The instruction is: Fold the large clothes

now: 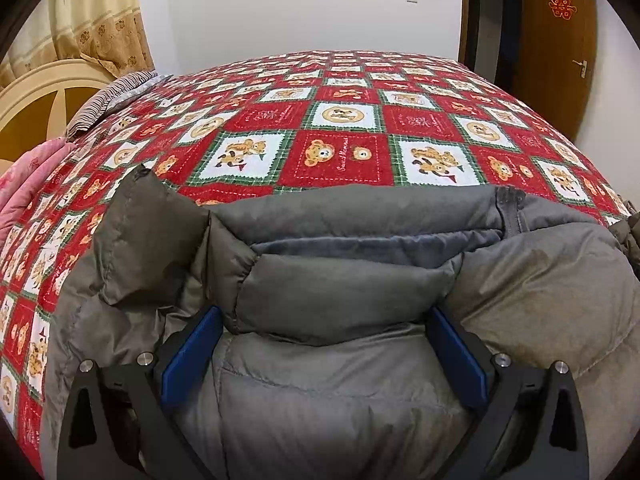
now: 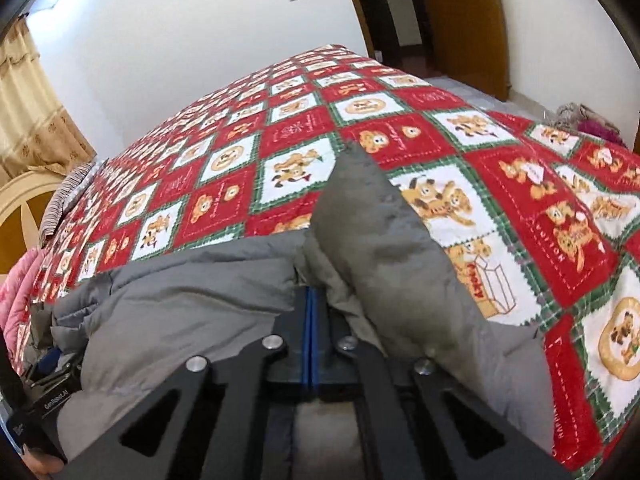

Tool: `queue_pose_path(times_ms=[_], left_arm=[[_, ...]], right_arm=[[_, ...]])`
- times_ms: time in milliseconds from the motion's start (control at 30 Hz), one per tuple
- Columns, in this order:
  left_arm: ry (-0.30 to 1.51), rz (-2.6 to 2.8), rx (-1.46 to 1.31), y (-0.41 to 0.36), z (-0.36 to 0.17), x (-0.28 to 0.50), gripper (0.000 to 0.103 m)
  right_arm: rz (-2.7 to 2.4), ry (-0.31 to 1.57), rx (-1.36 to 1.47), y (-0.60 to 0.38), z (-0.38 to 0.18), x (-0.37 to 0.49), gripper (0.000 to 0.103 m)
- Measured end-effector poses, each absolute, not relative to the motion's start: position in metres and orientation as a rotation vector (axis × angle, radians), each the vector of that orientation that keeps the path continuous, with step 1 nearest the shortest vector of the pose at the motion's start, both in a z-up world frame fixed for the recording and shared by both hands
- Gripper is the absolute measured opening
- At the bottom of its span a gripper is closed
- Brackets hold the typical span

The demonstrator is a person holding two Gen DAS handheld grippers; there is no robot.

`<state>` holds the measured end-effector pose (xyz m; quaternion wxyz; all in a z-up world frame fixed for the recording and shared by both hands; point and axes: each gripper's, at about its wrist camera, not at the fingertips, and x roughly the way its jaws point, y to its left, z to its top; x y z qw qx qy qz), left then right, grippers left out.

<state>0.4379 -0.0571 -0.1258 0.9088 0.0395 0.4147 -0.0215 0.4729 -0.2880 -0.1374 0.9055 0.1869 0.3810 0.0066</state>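
A grey puffy jacket [image 1: 340, 380] lies bunched at the near edge of the bed. My left gripper [image 1: 326, 354] stands over it with its jaws wide. A thick padded fold [image 1: 332, 296] bulges between the blue pads [image 1: 192, 360] and reaches both of them, and I see no squeeze. In the left wrist view a jacket corner [image 1: 140, 208] stands up at the left. My right gripper [image 2: 310, 304] is shut, its pads together at the foot of a grey jacket flap [image 2: 372, 240] that rises from its tips. The pinched edge itself is hidden.
A red, white and green bear-print quilt [image 1: 340, 152] covers the bed. A cream headboard [image 1: 44, 96], a striped pillow [image 1: 108, 100] and pink bedding [image 1: 28, 184] are on the left. A wooden door [image 1: 560, 40] stands at the right. The other gripper's body [image 2: 52, 396] shows at the lower left of the right wrist view.
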Motion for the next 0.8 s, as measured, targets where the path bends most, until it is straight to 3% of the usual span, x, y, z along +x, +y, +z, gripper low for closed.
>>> queue_pose_path(times_ms=[267, 467, 633, 800], left_arm=[[0.834, -0.141, -0.088, -0.035, -0.119, 0.435, 0.102], [0.849, -0.281, -0.285, -0.001, -0.099, 0.435, 0.102], [0.748, -0.076, -0.286, 0.039, -0.067, 0.442, 0.102], [0.969, 0.037, -0.234, 0.049, -0.128, 0.474, 0.102]], right_arm=[[-0.116, 0.744, 0.558, -0.329, -0.148, 0.452, 0.000], [-0.181, 0.790, 0.390, -0.309, -0.144, 0.467, 0.000], [-0.178, 0.781, 0.398, -0.310, -0.146, 0.466, 0.000], [-0.182, 0.776, 0.392, -0.308, -0.146, 0.464, 0.000]])
